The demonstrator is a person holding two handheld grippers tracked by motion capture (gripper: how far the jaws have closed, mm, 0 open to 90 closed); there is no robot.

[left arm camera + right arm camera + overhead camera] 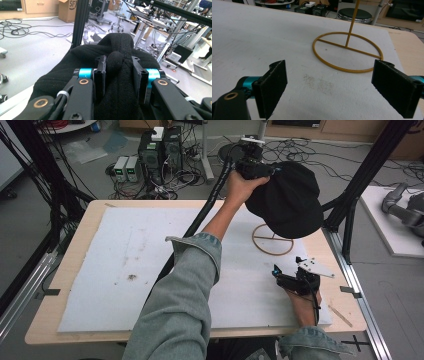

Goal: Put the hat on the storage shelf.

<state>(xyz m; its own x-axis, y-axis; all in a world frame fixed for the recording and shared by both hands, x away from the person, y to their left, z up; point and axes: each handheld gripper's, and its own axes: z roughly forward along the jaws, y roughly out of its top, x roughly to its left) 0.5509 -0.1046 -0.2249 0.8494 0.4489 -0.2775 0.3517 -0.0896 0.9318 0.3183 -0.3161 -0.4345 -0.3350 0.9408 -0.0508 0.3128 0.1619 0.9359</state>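
Observation:
A black cap (290,202) hangs above the far right of the table, over a gold wire stand (272,241) with a ring base. My left gripper (251,166) is raised behind the table's far edge and shut on the cap's fabric. In the left gripper view a bunched fold of the cap (75,60) is pinched in the left gripper (117,63). My right gripper (287,266) rests low on the mat near the front right, open and holding nothing. In the right gripper view, the right gripper (331,75) faces the stand (347,46) a short way ahead.
A white foam mat (115,265) covers the wooden table (75,235). The left gripper's thick black cable (200,217) runs across the mat. Black frame posts (350,215) stand at the table's right edge. A thin wooden stick (340,315) lies at the front right. Computers and cables crowd the floor behind.

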